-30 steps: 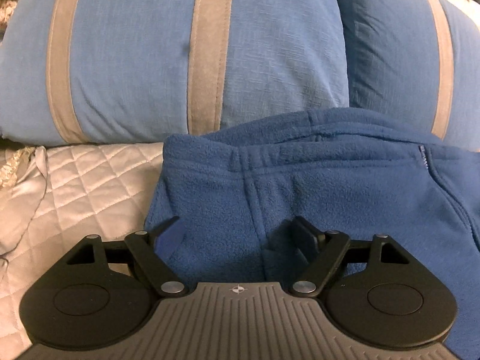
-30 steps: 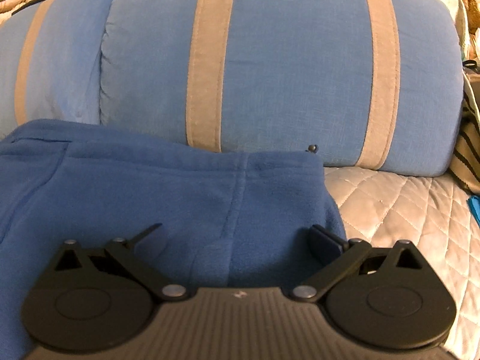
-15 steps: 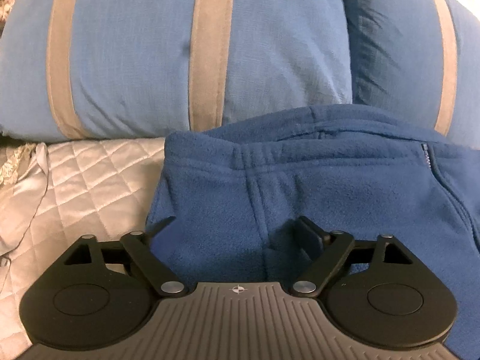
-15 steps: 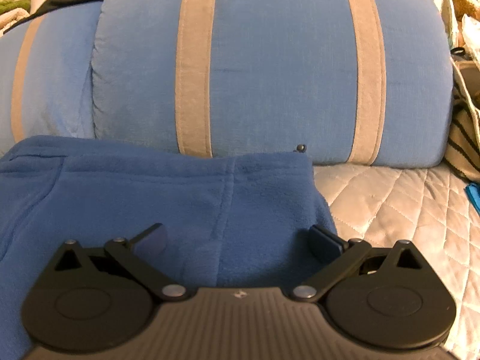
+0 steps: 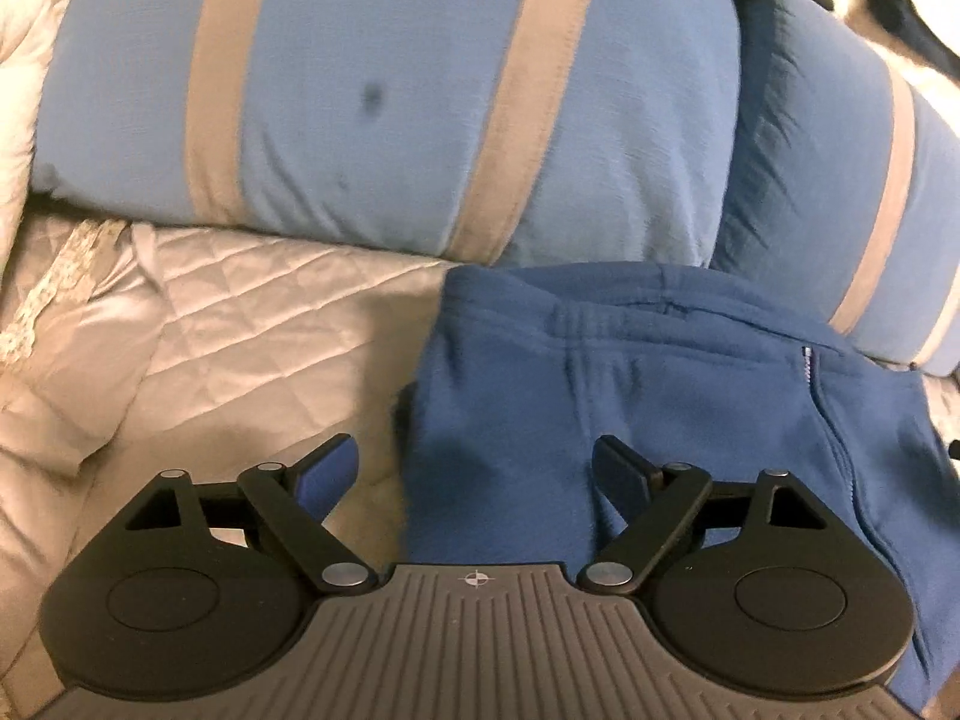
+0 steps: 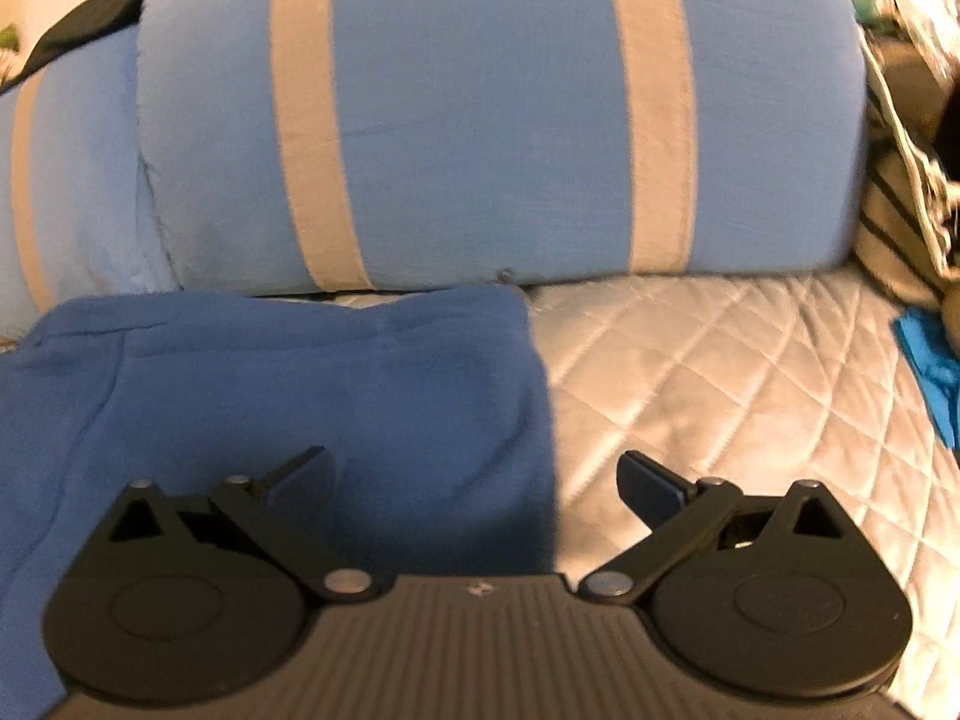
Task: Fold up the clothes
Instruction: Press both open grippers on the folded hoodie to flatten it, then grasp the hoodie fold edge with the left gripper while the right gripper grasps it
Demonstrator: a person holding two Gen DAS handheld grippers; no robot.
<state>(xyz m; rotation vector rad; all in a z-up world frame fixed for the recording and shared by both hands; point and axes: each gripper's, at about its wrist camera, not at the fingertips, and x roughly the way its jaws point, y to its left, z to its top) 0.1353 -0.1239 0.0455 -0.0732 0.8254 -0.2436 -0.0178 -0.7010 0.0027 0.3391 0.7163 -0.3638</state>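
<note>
A dark blue fleece garment (image 5: 648, 414) lies folded on the quilted bedspread (image 5: 240, 324), its ribbed band toward the pillows and a zipper on its right side. My left gripper (image 5: 474, 468) hangs open above the garment's left edge, with no cloth pinched between its fingers. In the right wrist view the same fleece garment (image 6: 288, 384) fills the lower left. My right gripper (image 6: 477, 477) is open above the garment's right edge, one finger over fleece and the other over the bedspread (image 6: 720, 372).
Two light blue pillows with tan stripes (image 5: 420, 102) (image 6: 480, 120) lean behind the garment. A striped cloth (image 6: 894, 216) and a bright blue item (image 6: 930, 360) sit at the far right. Crumpled beige bedding (image 5: 42, 360) lies at the left.
Both grippers have lifted and pulled back off the garment. The left one slid toward the garment's left edge and the right one toward its right edge, so more bedspread shows in each view.
</note>
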